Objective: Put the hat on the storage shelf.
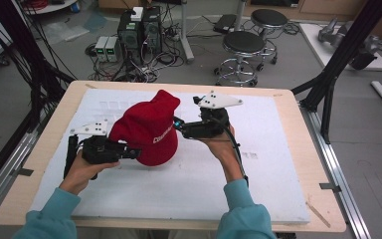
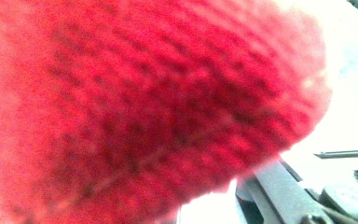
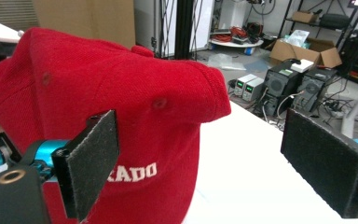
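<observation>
A: Where does the red cap [image 1: 146,130] stand right now?

B: It is held up over the white mat [image 1: 189,184] on the surface, near the middle, crown puffed upward. The left gripper [image 1: 132,153] is clamped on the cap's lower edge at the person's left side; its own view is pressed right against the red knit, so the jaws there are hidden, but they are fully together on the fabric.

A: And the right gripper [image 1: 179,124]?

B: Its jaws stand wide apart. In the right gripper view one black pad [image 3: 93,163] sits in front of the cap's white lettering and the other pad [image 3: 328,163] is off over the bare mat, with nothing pinched between them. I cannot tell whether the near pad touches the cloth.

A: So which step is this?

B: I judge it a re-grip: one side held, the other free. The next move calls for bringing the open jaws onto a fresh spot on the cap's side or brim and closing, while the left keeps the fabric taut.
</observation>
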`<act>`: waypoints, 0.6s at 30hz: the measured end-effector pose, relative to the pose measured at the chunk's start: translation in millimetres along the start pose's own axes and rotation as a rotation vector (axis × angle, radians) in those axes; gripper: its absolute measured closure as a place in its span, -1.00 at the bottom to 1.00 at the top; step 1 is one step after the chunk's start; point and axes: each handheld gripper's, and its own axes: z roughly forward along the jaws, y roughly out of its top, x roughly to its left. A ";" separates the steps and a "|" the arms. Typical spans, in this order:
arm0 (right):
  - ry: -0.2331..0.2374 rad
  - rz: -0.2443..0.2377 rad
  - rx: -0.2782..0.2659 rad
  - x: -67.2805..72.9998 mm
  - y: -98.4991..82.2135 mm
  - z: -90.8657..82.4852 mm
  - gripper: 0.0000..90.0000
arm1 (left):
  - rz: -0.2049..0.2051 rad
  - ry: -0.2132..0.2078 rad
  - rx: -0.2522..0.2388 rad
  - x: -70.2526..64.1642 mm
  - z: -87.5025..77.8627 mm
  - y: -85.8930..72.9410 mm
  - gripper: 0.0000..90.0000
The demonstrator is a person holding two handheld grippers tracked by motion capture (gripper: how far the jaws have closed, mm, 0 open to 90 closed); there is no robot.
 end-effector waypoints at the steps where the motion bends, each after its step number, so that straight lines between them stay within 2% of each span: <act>1: 0.000 0.000 0.000 0.0 0.0 0.0 -0.76 | -0.002 0.003 -0.003 -0.5 -0.2 0.5 0.90; 5: -0.016 -0.004 0.020 -1.6 -5.1 -6.1 -0.76 | 0.013 0.027 -0.017 -2.7 -2.0 6.4 0.90; 10: -0.046 0.013 0.037 -8.9 -18.9 -20.9 -0.76 | 0.031 0.063 -0.050 -5.0 -5.7 17.7 0.90; 11: -0.047 0.017 0.040 -10.2 -21.2 -23.6 -0.76 | 0.043 0.086 -0.048 -6.0 -6.7 21.6 0.90; 15: -0.076 0.038 0.044 -15.0 -36.0 -39.9 -0.76 | 0.053 0.116 -0.054 -6.1 -6.6 28.2 0.90; 18: -0.087 0.049 0.031 -16.5 -49.5 -52.4 -0.76 | 0.066 0.161 -0.062 -5.7 -6.3 33.7 0.90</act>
